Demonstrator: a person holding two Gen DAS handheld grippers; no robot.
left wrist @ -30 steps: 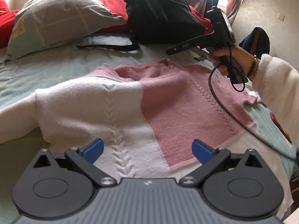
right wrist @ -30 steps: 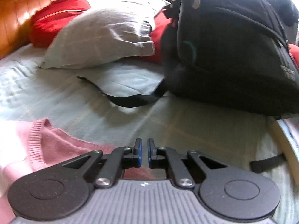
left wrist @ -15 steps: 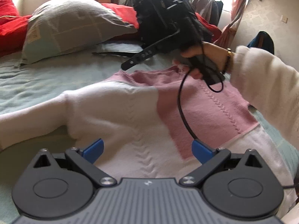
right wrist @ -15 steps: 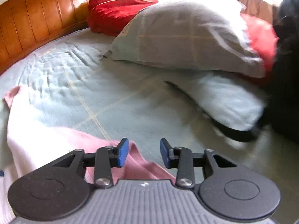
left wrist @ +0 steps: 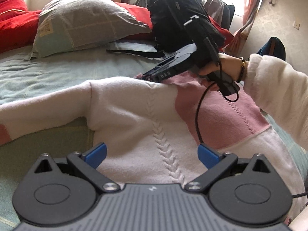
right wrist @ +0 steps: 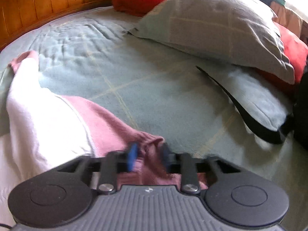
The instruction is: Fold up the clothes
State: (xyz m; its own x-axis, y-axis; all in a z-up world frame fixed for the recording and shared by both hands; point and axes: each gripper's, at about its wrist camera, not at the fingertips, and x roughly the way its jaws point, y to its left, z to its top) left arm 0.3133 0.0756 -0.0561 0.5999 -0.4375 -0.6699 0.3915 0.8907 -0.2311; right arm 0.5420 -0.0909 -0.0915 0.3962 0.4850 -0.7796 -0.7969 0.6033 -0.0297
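the bed carries a pink-and-white sweater spread flat near its front edge, one sleeve out toward the left edge, no fold showing; all folding looks left. right gripper, jaws part-spread around the pink collar. left gripper, jaws spread, empty above the hem.

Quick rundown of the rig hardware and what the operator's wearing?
Both claws, left claw and right claw, have black linkage arms, blue finger pads, round black hubs and a ribbed grey body. The right unit has white "DAS" lettering and a trailing black cable. The operator wears a fluffy white sleeve and a beaded bracelet.
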